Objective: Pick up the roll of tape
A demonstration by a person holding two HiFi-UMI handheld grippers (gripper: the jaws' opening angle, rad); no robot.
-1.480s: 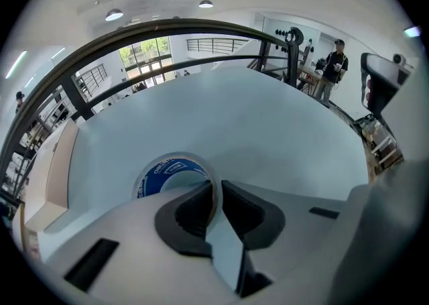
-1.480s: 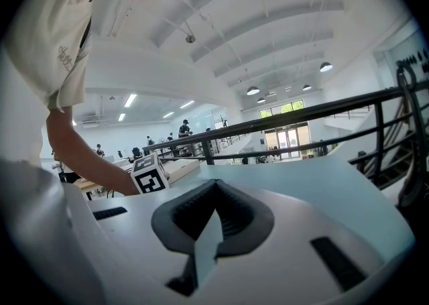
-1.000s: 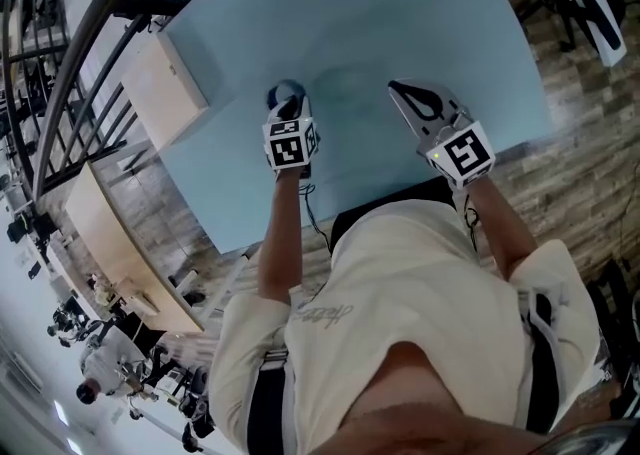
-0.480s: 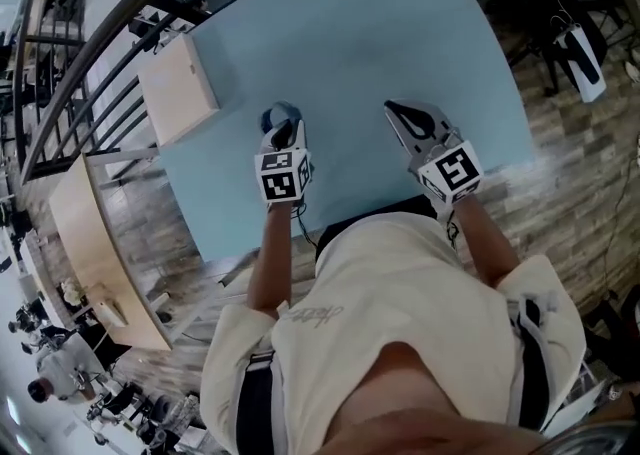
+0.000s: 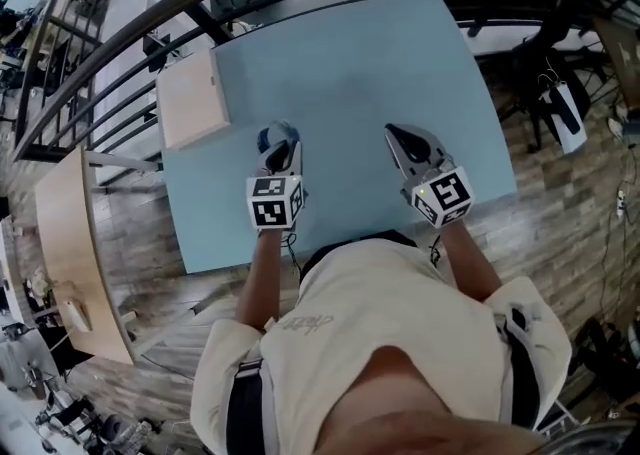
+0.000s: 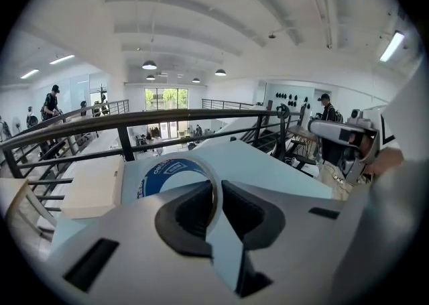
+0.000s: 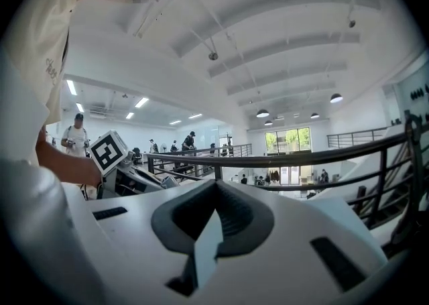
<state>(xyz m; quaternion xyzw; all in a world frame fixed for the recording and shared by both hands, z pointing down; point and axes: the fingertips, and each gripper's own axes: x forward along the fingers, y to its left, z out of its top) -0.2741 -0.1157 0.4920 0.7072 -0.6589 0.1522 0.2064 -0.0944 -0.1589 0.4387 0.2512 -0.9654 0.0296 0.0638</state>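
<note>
A pale blue tabletop (image 5: pixel 350 53) stands by a dark railing (image 5: pixel 110 38) in a big bright room with a wood floor (image 5: pixel 560 203). A flat tan box (image 5: pixel 190 98) lies at its 10 o'clock corner. Both claws point to 12 o'clock. The right claw (image 5: pixel 398 133) is closed on nothing. The left claw (image 5: pixel 280 140), at 9 o'clock from it, pinches the roll of tape (image 6: pixel 175 171). The roll is white outside and blue inside, with white letters.

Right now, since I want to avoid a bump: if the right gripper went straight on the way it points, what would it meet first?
Most likely the black metal railing beyond the pale blue table. Nothing nearer shows ahead of the right gripper, though depth is unclear.
</note>
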